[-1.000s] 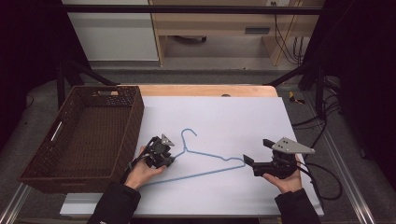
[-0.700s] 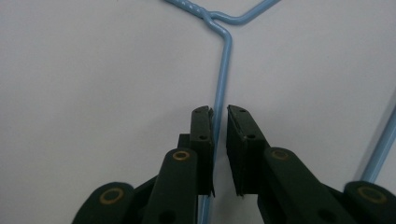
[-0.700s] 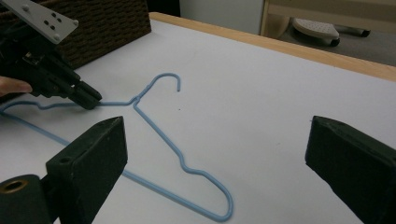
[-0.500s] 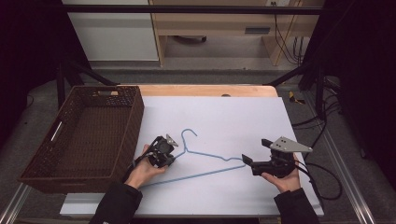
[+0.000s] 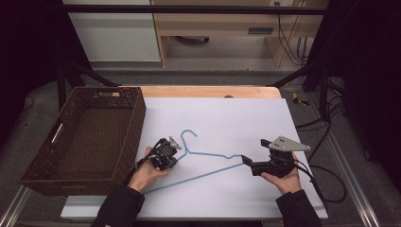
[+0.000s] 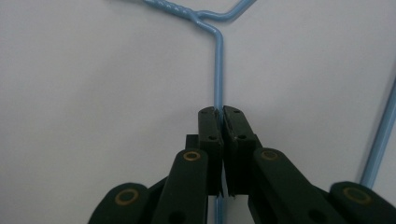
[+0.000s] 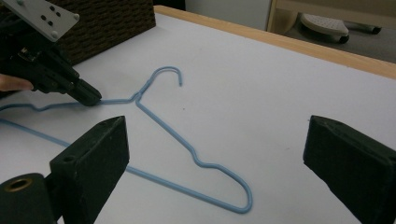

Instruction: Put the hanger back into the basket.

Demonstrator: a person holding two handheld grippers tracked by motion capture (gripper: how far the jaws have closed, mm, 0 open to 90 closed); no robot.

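A light blue wire hanger lies flat on the white table top, its hook pointing away from me. My left gripper is shut on the hanger's shoulder wire just below the twisted neck; the left gripper view has the wire running straight out from between the closed jaws. My right gripper stands open at the hanger's right end, jaws spread wide. In the right gripper view the hanger lies between and ahead of the jaws, and the left gripper pinches the wire beyond.
A brown wicker basket stands empty along the table's left side, close to my left hand; its wall appears behind the left gripper. A wooden strip borders the far edge. Cables trail off at the right.
My right gripper has crept slightly left, toward the hanger's right end. The left gripper stays shut on the wire, and the hanger has barely shifted.
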